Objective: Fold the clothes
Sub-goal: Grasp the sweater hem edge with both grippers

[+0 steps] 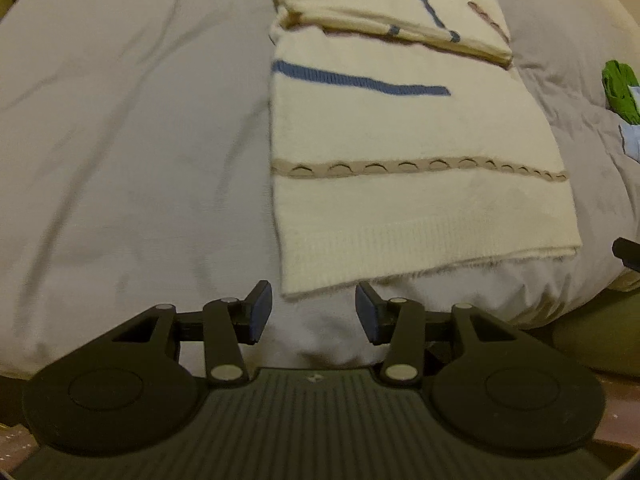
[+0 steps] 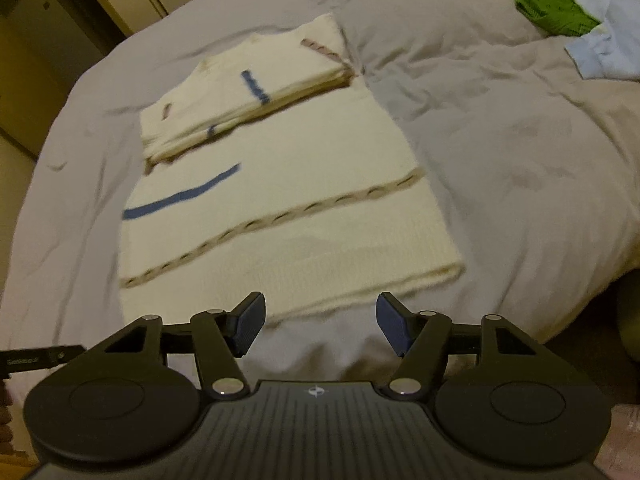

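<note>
black left tool (image 1: 313, 314), blue pads, silver pivot screws, ribbed base.

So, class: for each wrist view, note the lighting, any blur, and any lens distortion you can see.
Left wrist view: dim yellowish light, the cream knitted sweater with blue and tan stripes slightly smeared, the grey bedsheet bulging from fisheye curvature. Right wrist view: same warm dimness, the sweater blurrier, dark corners round the frame; the open right gripper stays sharp.

Count: one cream sweater (image 2: 280, 208) at 12 o'clock; one green garment (image 2: 552, 4) and one pale blue garment (image 2: 608, 36) at 2 o'clock; two grippers.
</note>
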The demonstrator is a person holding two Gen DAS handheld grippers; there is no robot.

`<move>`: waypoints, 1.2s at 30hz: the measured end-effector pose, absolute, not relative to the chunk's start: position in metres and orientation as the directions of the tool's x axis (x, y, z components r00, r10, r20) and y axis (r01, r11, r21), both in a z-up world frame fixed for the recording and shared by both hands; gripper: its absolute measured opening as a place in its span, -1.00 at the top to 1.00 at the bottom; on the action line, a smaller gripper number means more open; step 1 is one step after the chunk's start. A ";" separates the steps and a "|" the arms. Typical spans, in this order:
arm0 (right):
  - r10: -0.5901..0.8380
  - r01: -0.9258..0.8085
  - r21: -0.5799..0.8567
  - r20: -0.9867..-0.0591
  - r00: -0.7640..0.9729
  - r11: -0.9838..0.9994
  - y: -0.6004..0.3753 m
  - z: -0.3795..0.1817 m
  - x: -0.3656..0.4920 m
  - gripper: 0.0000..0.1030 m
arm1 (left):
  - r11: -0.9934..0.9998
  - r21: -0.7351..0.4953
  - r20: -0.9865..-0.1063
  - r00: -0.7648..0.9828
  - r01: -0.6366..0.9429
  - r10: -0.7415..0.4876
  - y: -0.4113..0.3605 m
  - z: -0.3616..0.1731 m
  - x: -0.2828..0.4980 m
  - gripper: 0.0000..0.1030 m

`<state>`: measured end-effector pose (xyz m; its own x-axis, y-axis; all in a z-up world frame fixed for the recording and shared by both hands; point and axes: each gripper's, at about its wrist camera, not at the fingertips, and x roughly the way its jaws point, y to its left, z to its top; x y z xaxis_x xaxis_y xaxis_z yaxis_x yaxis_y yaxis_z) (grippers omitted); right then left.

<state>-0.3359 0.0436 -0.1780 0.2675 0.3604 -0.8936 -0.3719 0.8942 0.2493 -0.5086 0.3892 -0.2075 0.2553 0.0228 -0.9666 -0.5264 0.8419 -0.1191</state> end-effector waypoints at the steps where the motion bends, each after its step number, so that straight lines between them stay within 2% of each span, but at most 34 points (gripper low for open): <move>1: 0.347 -0.380 0.233 -0.899 0.267 0.895 0.041 -0.186 -0.328 -0.27 | 0.839 -0.126 -0.967 0.256 -0.530 0.017 0.390 -0.215 -0.505 0.20; 5: 0.323 -0.383 0.221 -0.919 0.225 0.897 0.032 -0.219 -0.288 -0.27 | 0.812 -0.165 -0.961 0.276 -0.560 -0.005 0.403 -0.245 -0.491 0.20; 12: 0.451 -0.293 0.402 -0.884 0.123 0.868 0.003 -0.272 -0.225 -0.32 | 0.743 -0.280 -0.933 0.356 -0.608 -0.060 0.442 -0.291 -0.488 0.20; 14: 0.467 -0.285 0.422 -0.877 0.110 0.861 -0.003 -0.285 -0.214 -0.32 | 0.715 -0.344 -0.915 0.389 -0.609 -0.109 0.451 -0.299 -0.492 0.20; 17: 0.486 -0.263 0.452 -0.871 0.078 0.852 -0.012 -0.305 -0.204 -0.32 | 0.657 -0.444 -0.878 0.441 -0.609 -0.186 0.464 -0.312 -0.497 0.07; 21: 0.520 -0.229 0.498 -0.853 0.042 0.836 -0.023 -0.328 -0.192 -0.29 | 0.591 -0.540 -0.830 0.498 -0.600 -0.253 0.471 -0.324 -0.491 0.05; 23: 0.559 -0.201 0.542 -0.829 0.036 0.816 -0.029 -0.332 -0.189 -0.21 | 0.578 -0.565 -0.814 0.512 -0.590 -0.274 0.472 -0.328 -0.486 0.05; 25: 0.614 -0.180 0.601 -0.789 0.019 0.779 -0.032 -0.334 -0.184 0.11 | 0.572 -0.586 -0.800 0.524 -0.575 -0.293 0.472 -0.331 -0.482 0.04; 27: 0.664 -0.163 0.655 -0.748 -0.002 0.737 -0.033 -0.335 -0.178 0.17 | 0.576 -0.591 -0.796 0.522 -0.565 -0.305 0.473 -0.335 -0.480 -0.05; 31: 0.673 -0.122 0.672 -0.739 -0.033 0.731 -0.033 -0.349 -0.170 0.22 | 0.529 -0.636 -0.765 0.551 -0.562 -0.333 0.478 -0.342 -0.487 -0.03; 33: 0.686 -0.097 0.685 -0.727 -0.026 0.722 -0.034 -0.354 -0.168 0.21 | 0.518 -0.644 -0.758 0.561 -0.563 -0.332 0.478 -0.344 -0.489 0.10; 35: 0.691 -0.084 0.690 -0.722 -0.024 0.719 -0.030 -0.354 -0.170 0.25 | 0.536 -0.626 -0.772 0.545 -0.566 -0.327 0.475 -0.344 -0.485 0.66; 36: 0.692 -0.068 0.692 -0.722 -0.026 0.719 -0.028 -0.354 -0.170 0.61 | 0.549 -0.616 -0.780 0.535 -0.565 -0.324 0.473 -0.342 -0.482 0.88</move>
